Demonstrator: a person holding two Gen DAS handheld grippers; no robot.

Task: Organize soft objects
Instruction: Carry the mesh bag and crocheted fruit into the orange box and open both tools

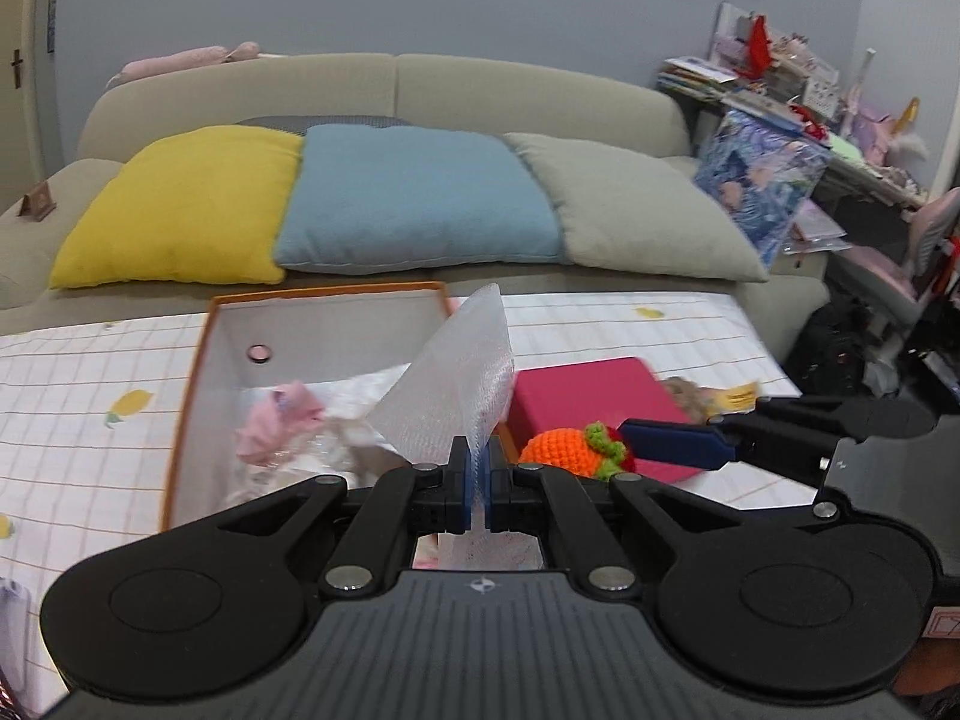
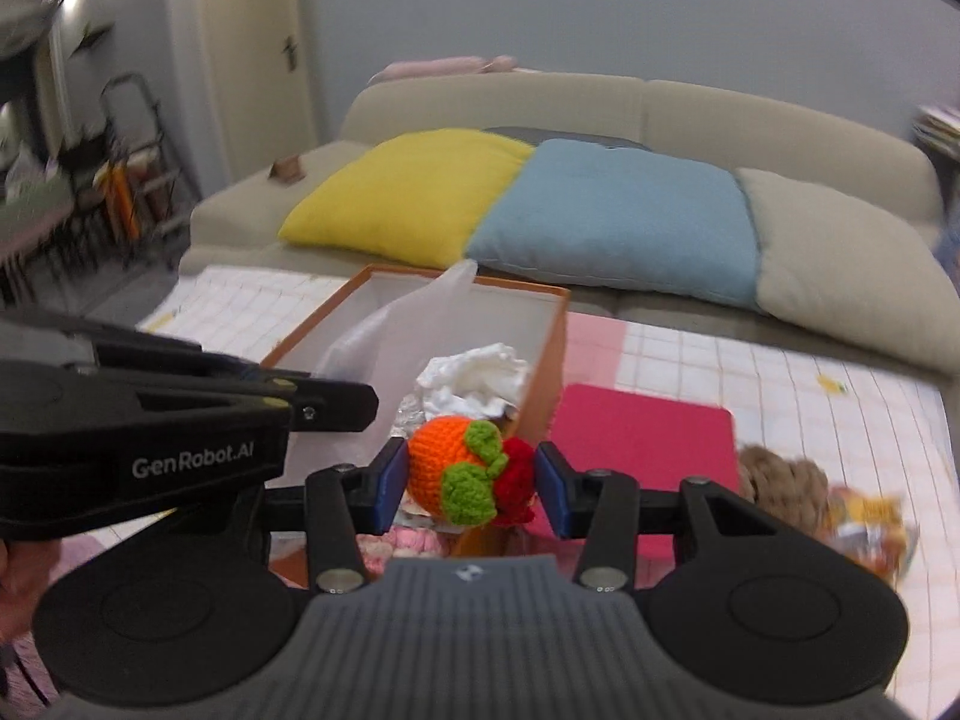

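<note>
Sofa with three cushions behind the table

On the beige sofa (image 1: 384, 78) lie a yellow cushion (image 1: 180, 204), a blue cushion (image 1: 414, 198) and a grey-beige cushion (image 1: 636, 210), side by side and touching. A small brown wooden thing (image 1: 37, 204) stands on the armrest. At the right is a cluttered desk (image 1: 780, 90), with a pink chair (image 1: 924, 252) near it.

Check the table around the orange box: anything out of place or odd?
Nothing looks spilled or damaged. A brown knitted item and a yellow packet lie loose on the tablecloth beyond the pink block, still outside the orange box.
</note>
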